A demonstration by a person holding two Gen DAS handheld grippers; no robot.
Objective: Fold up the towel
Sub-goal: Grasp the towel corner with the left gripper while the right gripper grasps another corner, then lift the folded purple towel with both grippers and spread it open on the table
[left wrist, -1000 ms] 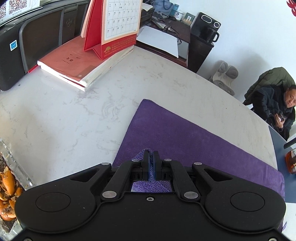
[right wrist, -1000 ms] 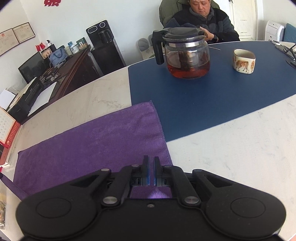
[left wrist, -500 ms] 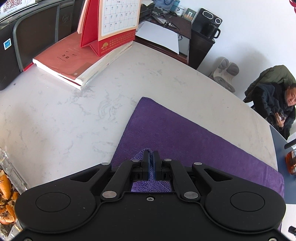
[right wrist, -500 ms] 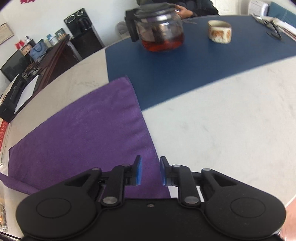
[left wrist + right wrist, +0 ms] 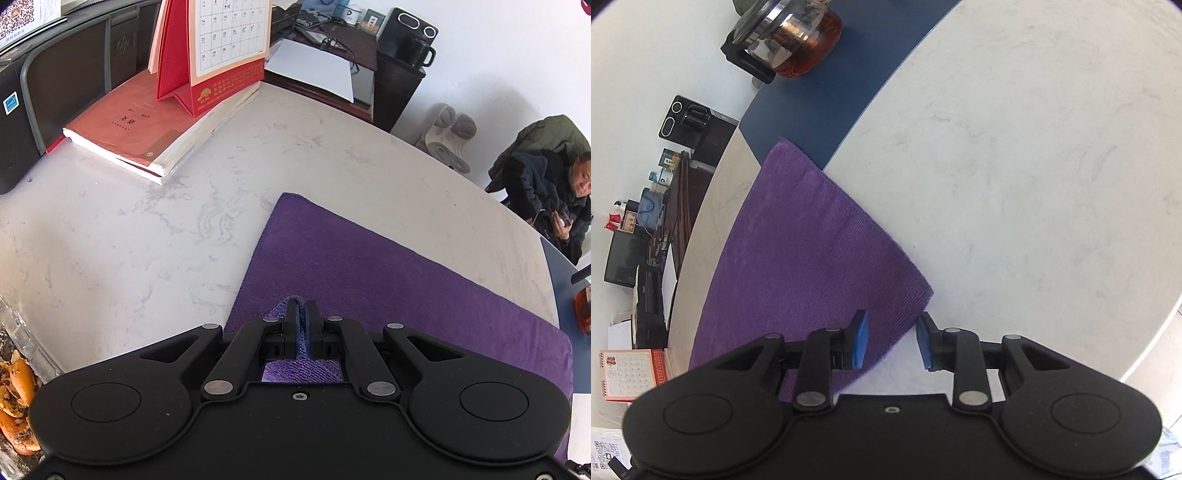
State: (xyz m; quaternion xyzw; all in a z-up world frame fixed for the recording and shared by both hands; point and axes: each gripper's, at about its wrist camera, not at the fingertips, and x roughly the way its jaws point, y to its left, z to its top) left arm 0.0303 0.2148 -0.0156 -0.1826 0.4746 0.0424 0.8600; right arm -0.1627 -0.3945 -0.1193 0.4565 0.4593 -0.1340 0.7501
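My left gripper (image 5: 303,314) jaws pinch the purple towel (image 5: 369,273), flat on the bench (image 5: 147,229). My right gripper (image 5: 891,341) jaws just opened, empty, towel corner at 12 o'clock.

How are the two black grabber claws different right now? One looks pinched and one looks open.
The left gripper is shut, pinching a corner of the purple towel between its pads; the right gripper is open and grips nothing. The left gripper's pads touch cloth; the right gripper's pads stand apart, with the towel's corner lying below the gap. Both are black with blue pads, pointing down at the same towel on the white table.
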